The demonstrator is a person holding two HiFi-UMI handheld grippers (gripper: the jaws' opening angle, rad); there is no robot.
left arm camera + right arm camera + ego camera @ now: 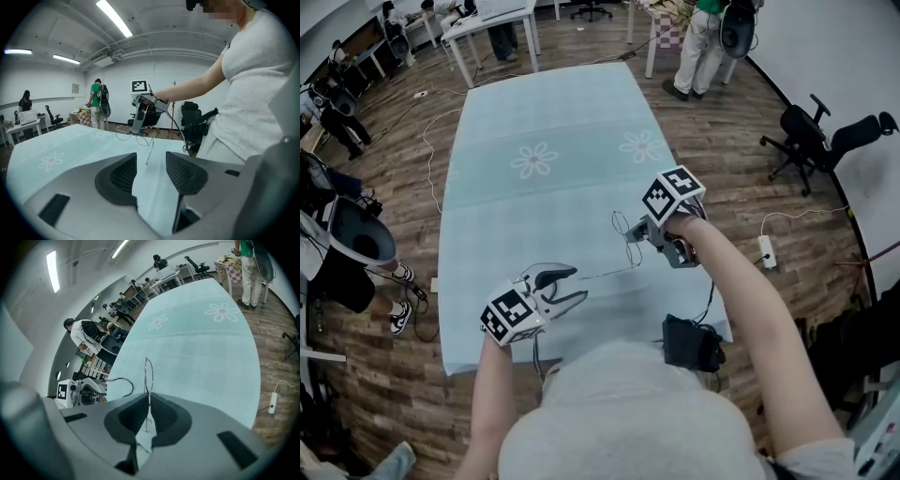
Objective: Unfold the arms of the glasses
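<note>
Glasses (627, 236) sit over the near half of the table (544, 112), toward its right edge, pinched at the frame by the right gripper (664, 242). In the head view one thin arm (605, 274) runs out from the frame toward the left gripper (574, 286), whose jaws stand wide with nothing in them. I cannot tell from here where the second arm lies.

From the left gripper view, my pads are well apart and only pale cloth (51, 159) shows between them. The arm's tip hangs just ahead of the opening, not inside it. Whether the frame touches the cloth I cannot tell.

From the right gripper view, the jaws are closed on the wire frame, with one lens rim (148, 376) standing upright above them.

My judgement is that one arm is out and the other wants finding. To do this well I would hold the right hand quiet as the anchor and squeeze no harder, since the wire looks easy to bend. I would bring the left jaws onto the folded arm near its free end, close gently, and sweep it in an arc about the hinge rather than pulling along its length. I would stop where the hinge resists.
</note>
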